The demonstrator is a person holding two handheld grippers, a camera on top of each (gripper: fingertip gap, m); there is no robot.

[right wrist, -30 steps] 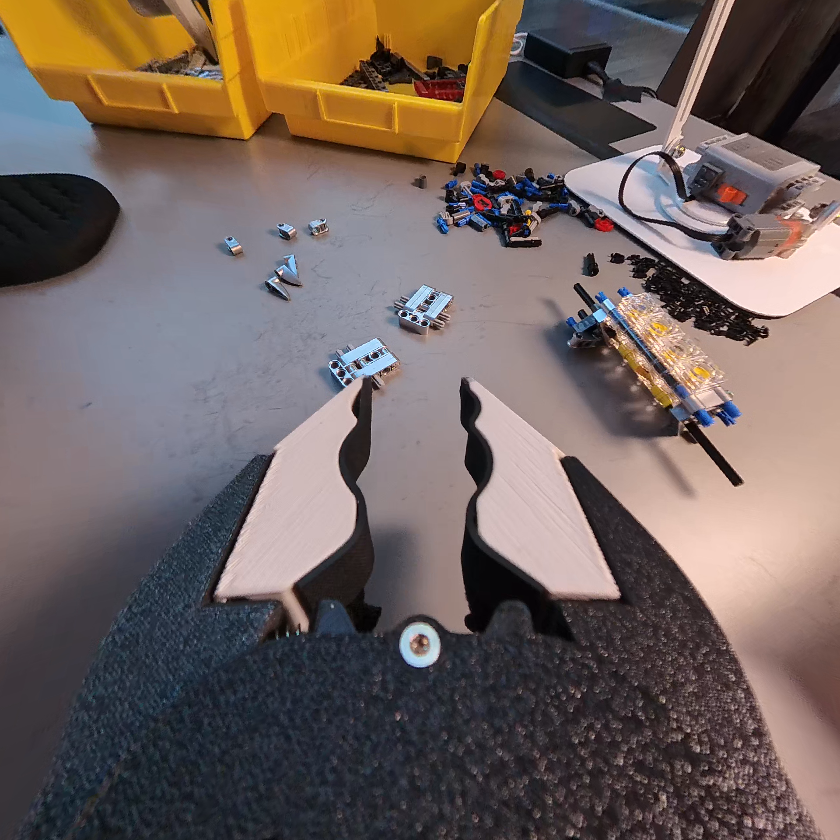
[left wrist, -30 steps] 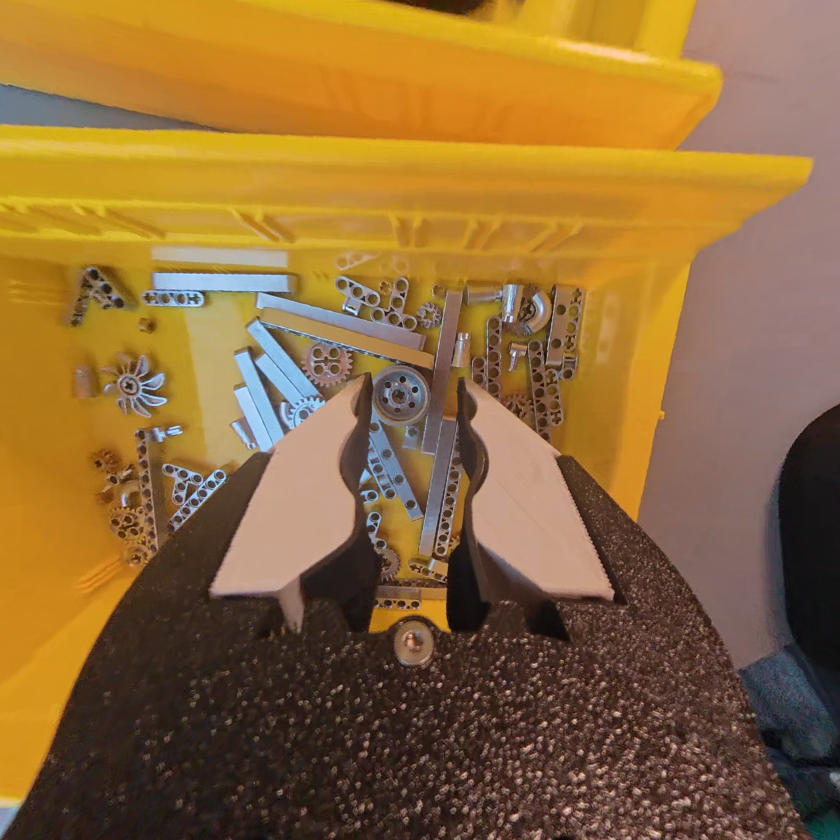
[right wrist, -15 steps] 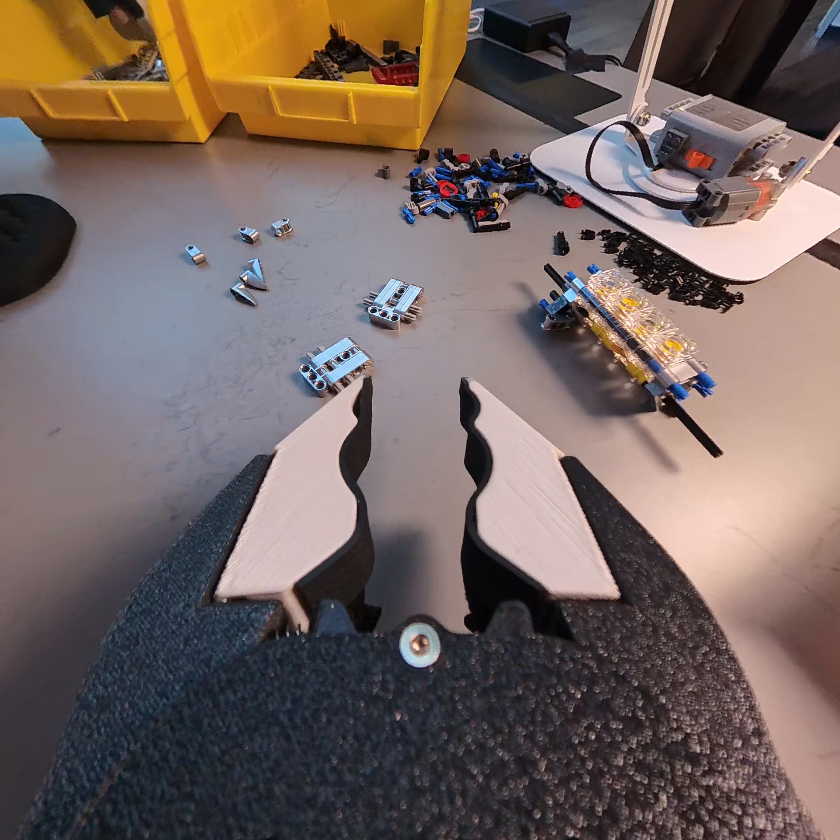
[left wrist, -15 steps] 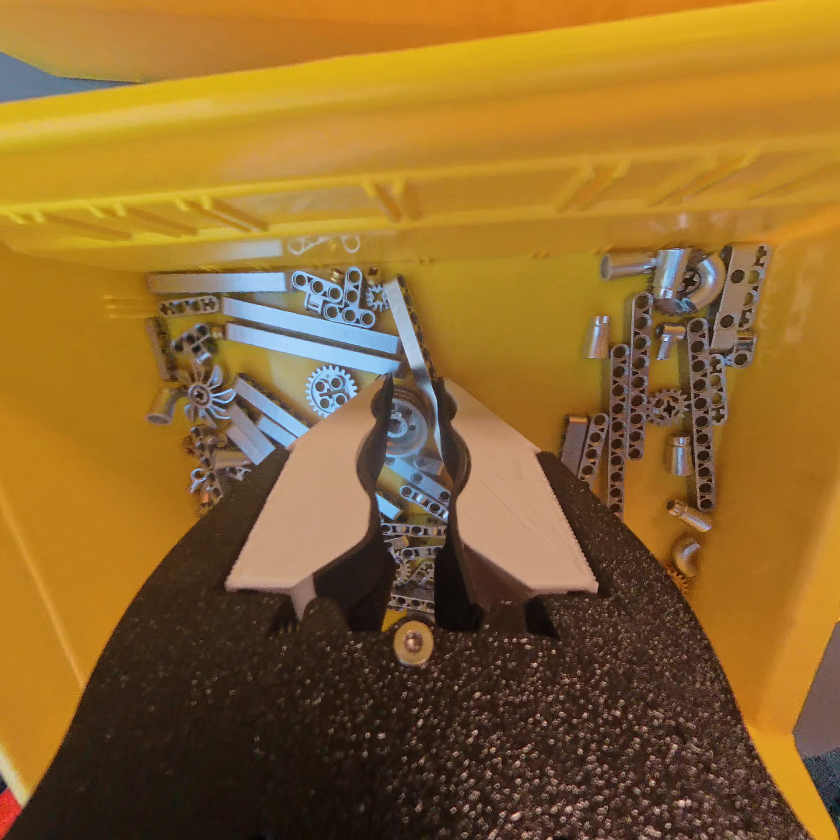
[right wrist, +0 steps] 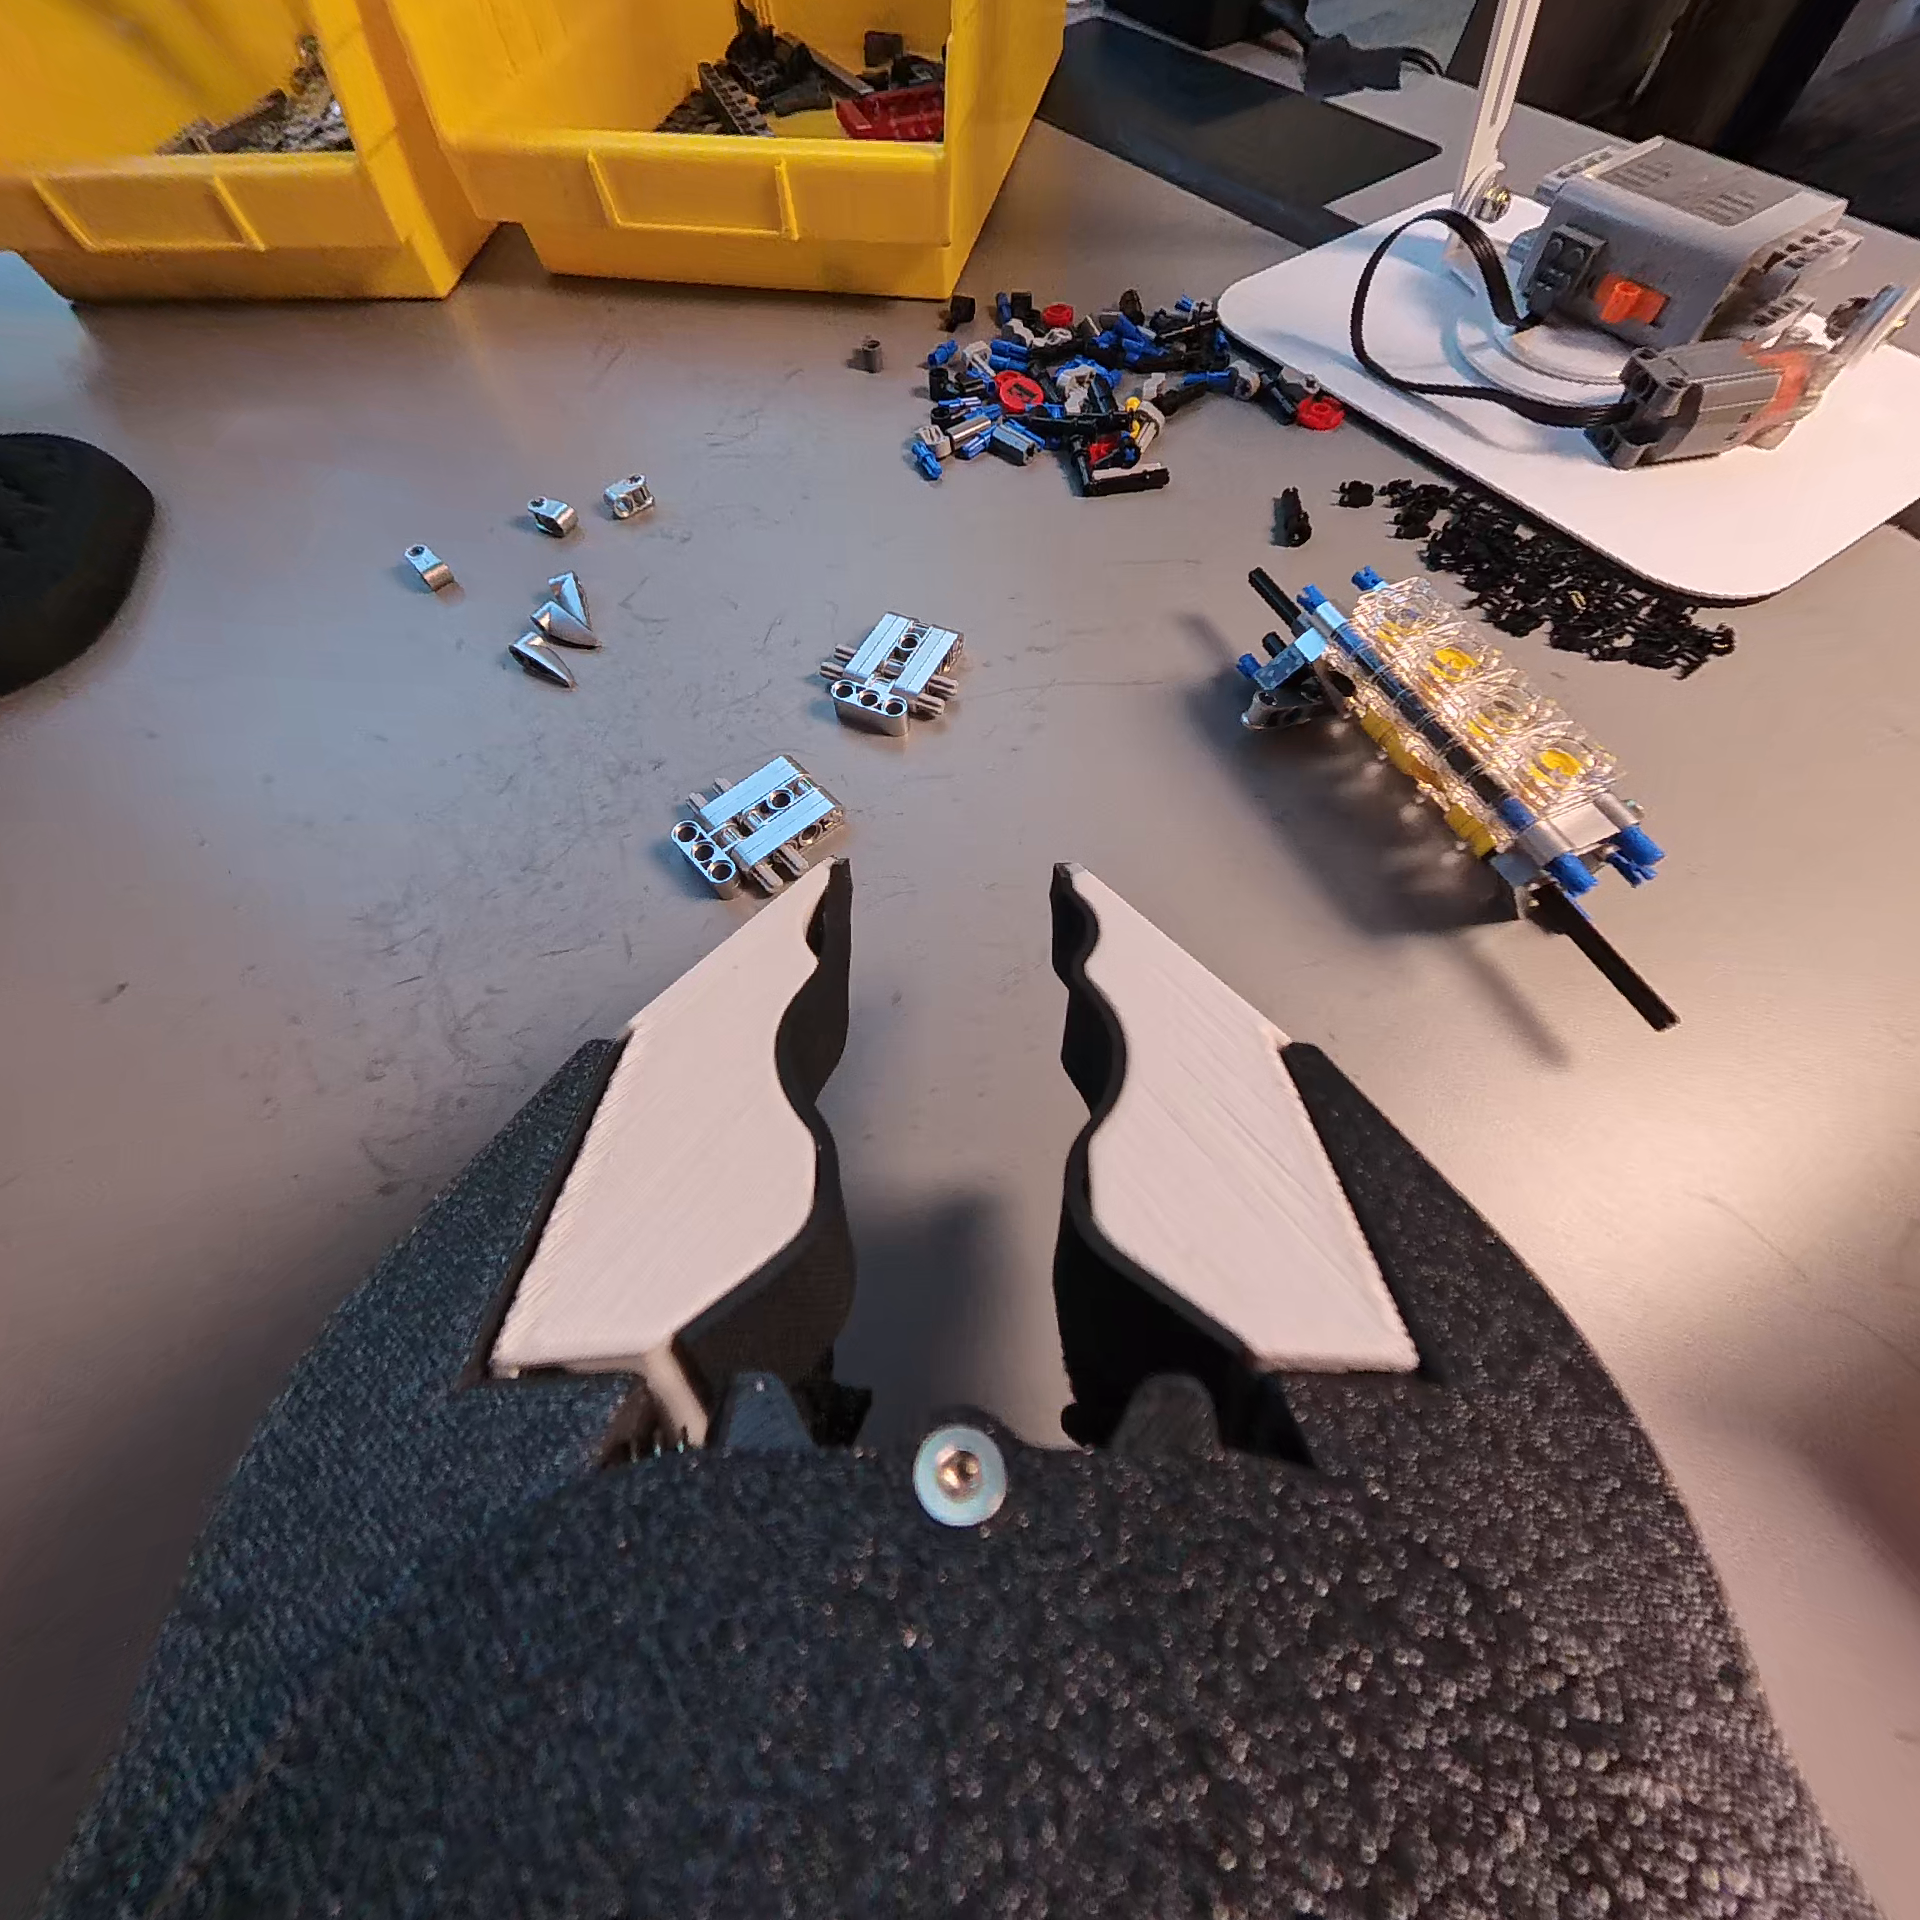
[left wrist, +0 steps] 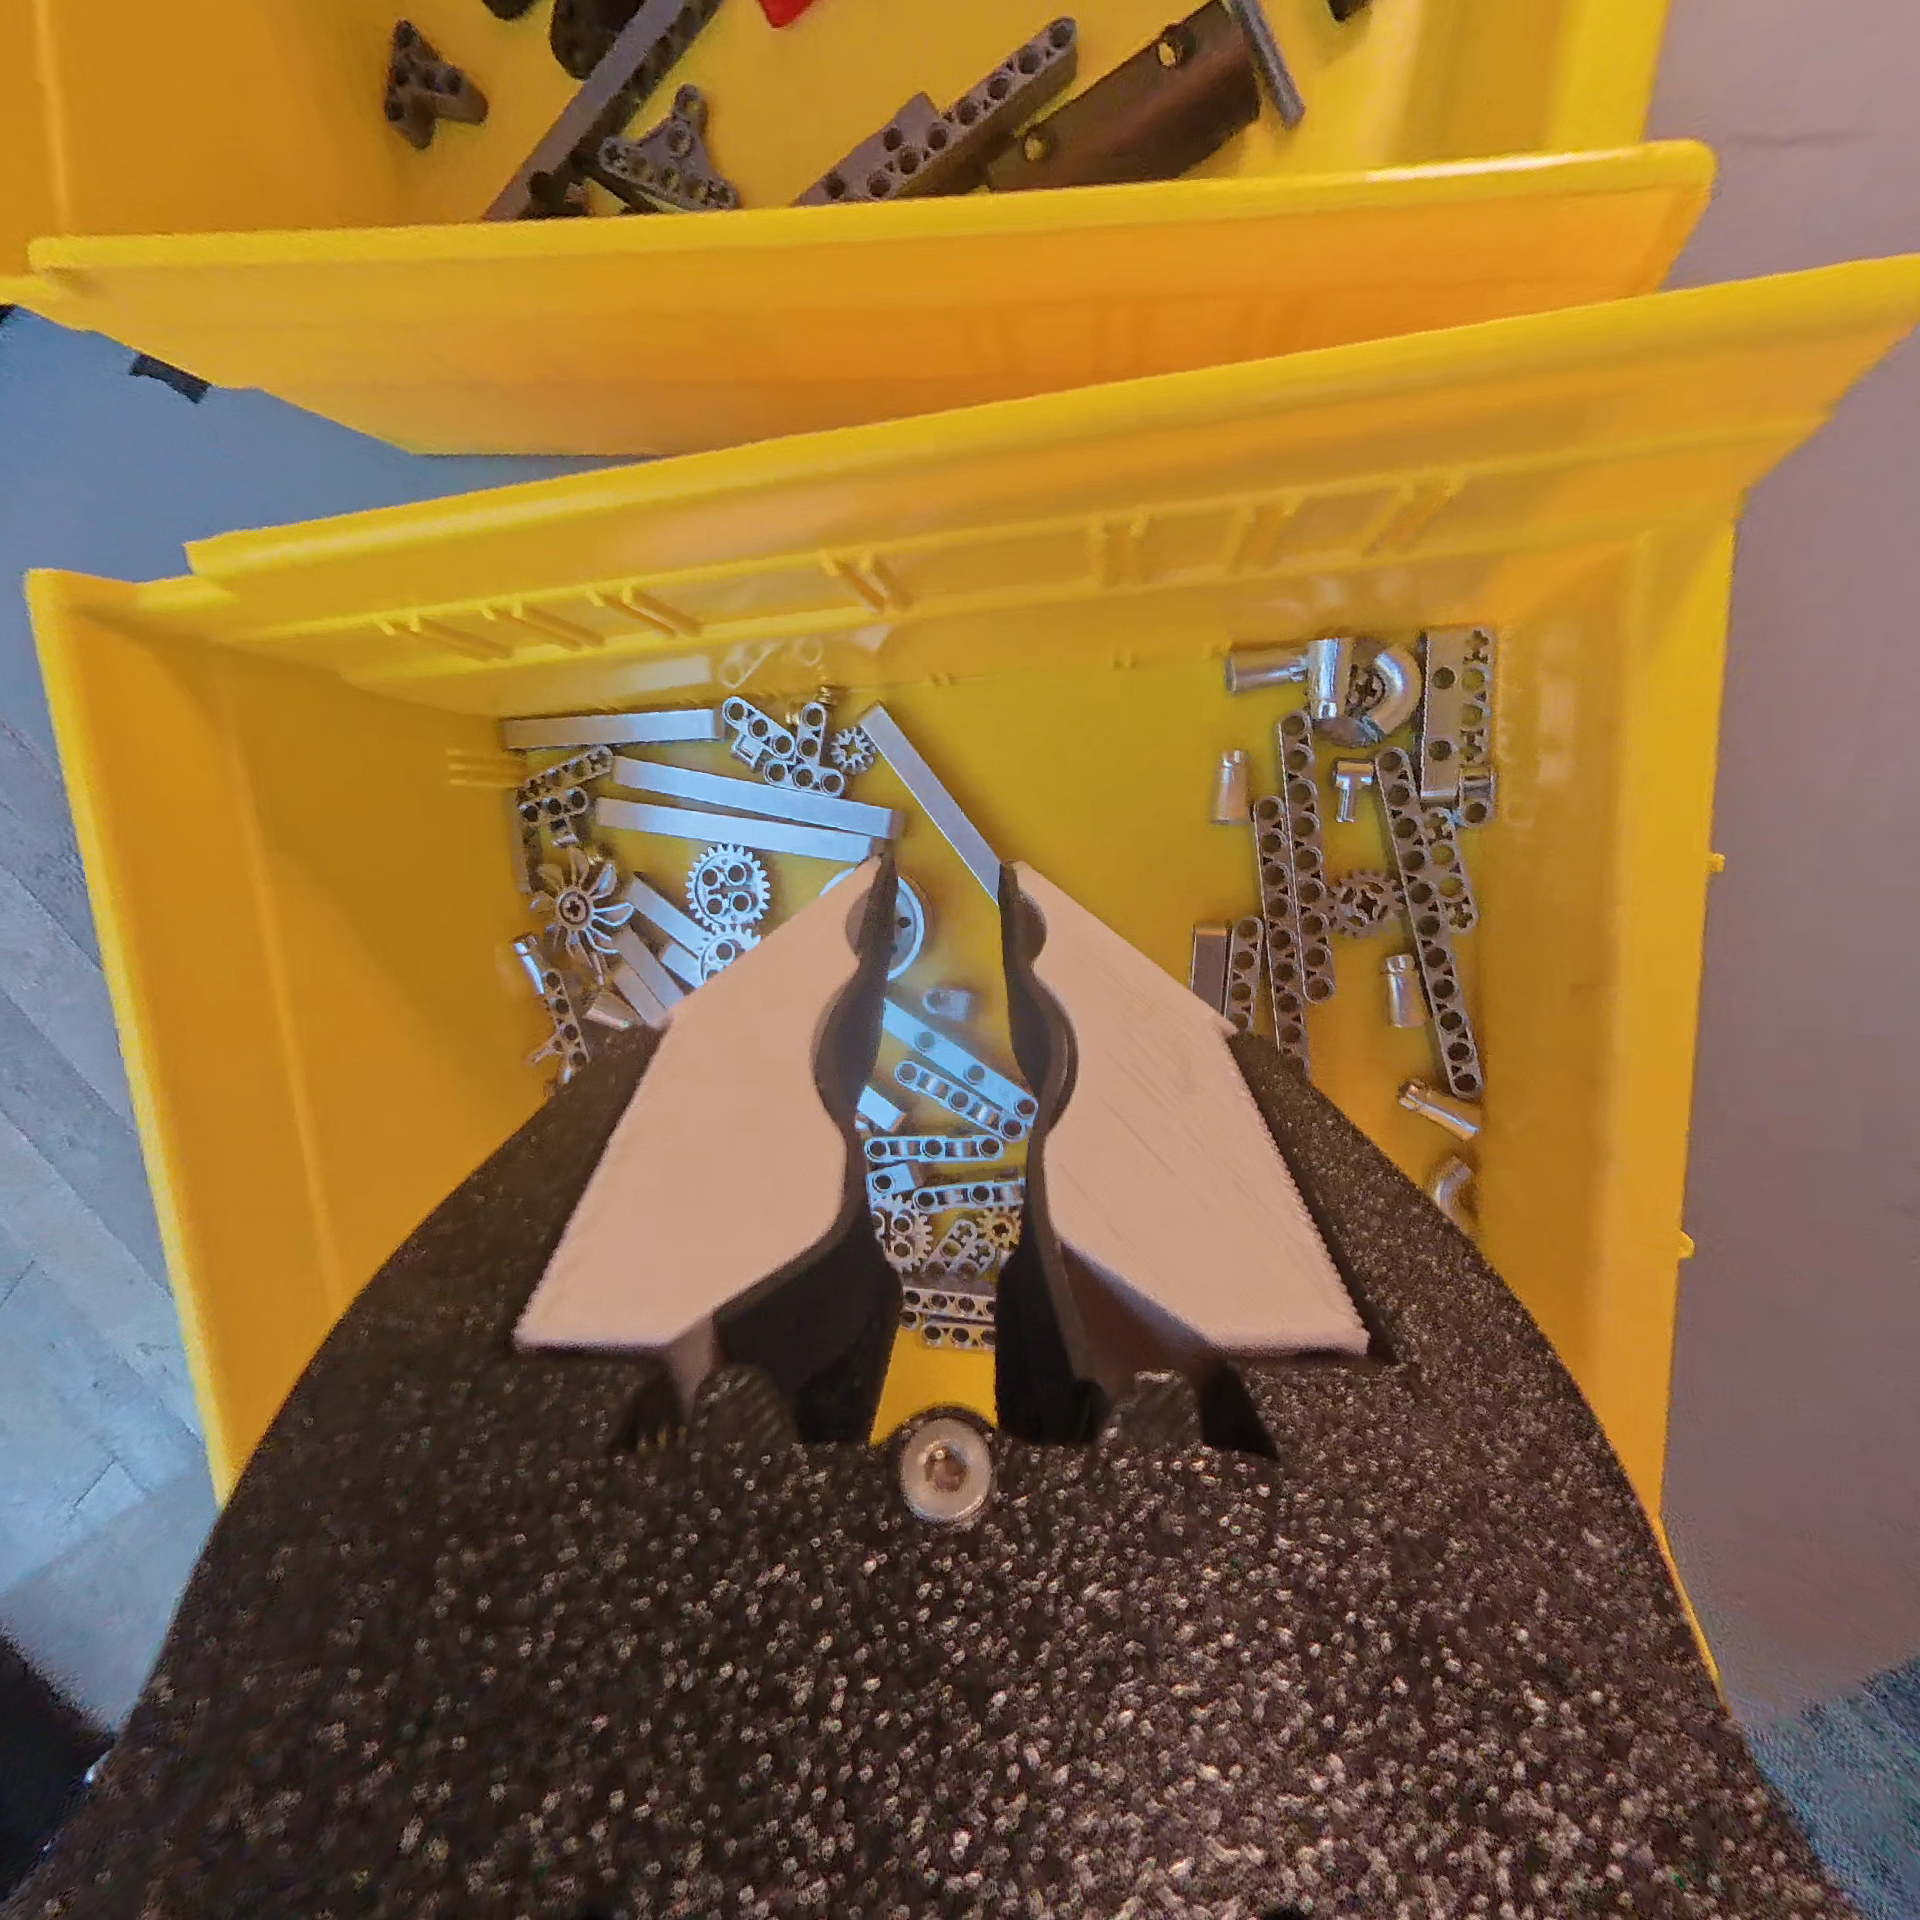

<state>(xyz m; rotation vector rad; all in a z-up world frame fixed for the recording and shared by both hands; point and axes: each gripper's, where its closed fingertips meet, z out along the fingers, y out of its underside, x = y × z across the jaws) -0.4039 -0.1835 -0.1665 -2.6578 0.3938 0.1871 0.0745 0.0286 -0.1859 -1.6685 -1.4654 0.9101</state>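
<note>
- The left gripper (left wrist: 943, 881) is seen at frame centre above a yellow bin (left wrist: 260, 935) of grey building-toy parts; its jaws stand apart by a narrow gap and nothing is held.
- A grey pulley wheel (left wrist: 910, 923) is partly hidden behind the tip of the left finger, a grey gear (left wrist: 729, 885) just left of it.
- Perforated grey beams (left wrist: 1351, 894) are gathered at the bin's right; a second yellow bin (left wrist: 831, 322) with dark parts fills the upper frame.
- The right gripper (right wrist: 951, 878) is held over a grey table (right wrist: 260, 987), jaws wide apart, empty.
- A small grey beam assembly (right wrist: 761, 826) lies just beyond its left fingertip, a similar one (right wrist: 896, 673) farther up.
- A clear-and-yellow engine block assembly (right wrist: 1455, 738) lies at right of centre, and a pile of blue and black pins (right wrist: 1081, 405) above centre.
</note>
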